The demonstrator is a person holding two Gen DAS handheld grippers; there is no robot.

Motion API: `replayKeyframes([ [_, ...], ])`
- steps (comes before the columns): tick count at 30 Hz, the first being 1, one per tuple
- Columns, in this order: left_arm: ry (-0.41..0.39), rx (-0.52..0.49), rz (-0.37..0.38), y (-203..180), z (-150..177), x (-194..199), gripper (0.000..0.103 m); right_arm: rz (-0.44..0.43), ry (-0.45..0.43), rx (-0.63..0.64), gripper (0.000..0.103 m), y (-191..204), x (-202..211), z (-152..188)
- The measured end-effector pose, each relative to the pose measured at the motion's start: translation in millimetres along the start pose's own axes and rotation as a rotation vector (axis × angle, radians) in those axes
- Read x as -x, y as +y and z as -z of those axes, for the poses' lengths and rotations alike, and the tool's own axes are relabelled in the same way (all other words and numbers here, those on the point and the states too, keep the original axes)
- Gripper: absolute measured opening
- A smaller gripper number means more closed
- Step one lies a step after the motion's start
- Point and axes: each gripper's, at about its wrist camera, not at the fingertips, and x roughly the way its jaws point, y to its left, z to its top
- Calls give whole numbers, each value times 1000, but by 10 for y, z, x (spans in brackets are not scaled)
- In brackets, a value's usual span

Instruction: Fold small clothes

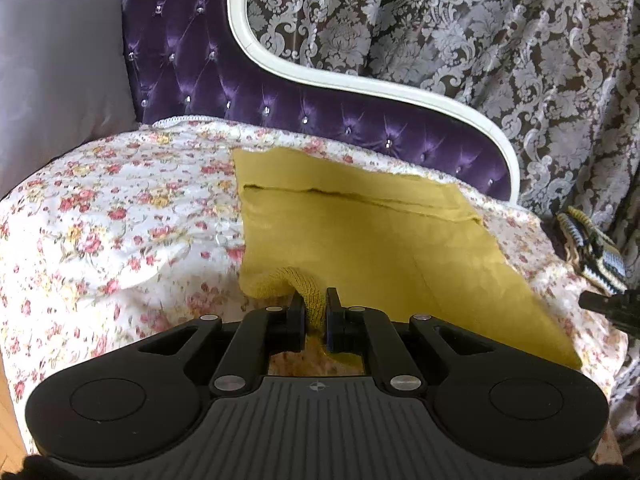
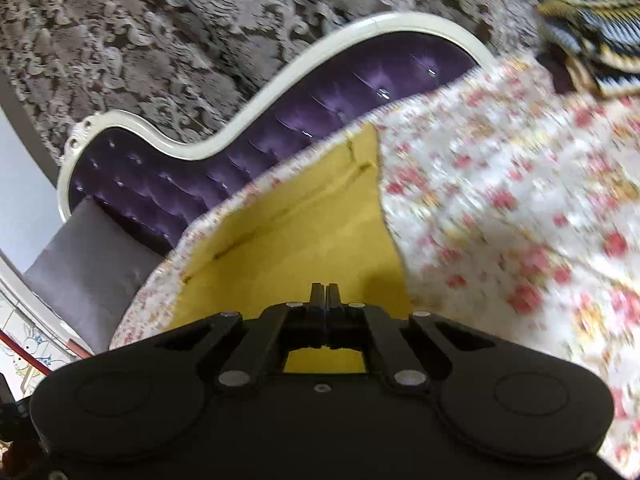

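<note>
A knitted corner of the yellow garment [image 1: 360,240] is pinched in the left gripper [image 1: 314,312], while the right gripper [image 2: 325,294] is clenched on nothing above the cloth. The garment is spread on the floral bedspread [image 1: 120,208], one far edge already turned over; further folds are judged outstanding. A striped knit [image 1: 596,252] beyond is untouched.
</note>
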Motion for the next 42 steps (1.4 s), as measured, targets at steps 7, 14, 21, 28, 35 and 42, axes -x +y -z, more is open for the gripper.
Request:
replayKeyframes([
  [7,-31,-14,2,71,-268,-174,8,-27,-54,52,7,142,-301,-383],
  [14,-29,9,-1,189,-490,-437,8,-3,6,34,16,-2,-564,-614],
  [21,-18,8,15,174,-461,-460,8,74,134,8,53,-196,-251,-135],
  [28,-5,-1,13,166,-399,-405,8,92,152,8,53,-112,18,238],
  [35,-1,10,14,165,-375,-395,8,90,174,29,42,-45,-39,308],
  [42,2,13,19,165,-381,-353,8,97,124,53,8,-20,58,239],
])
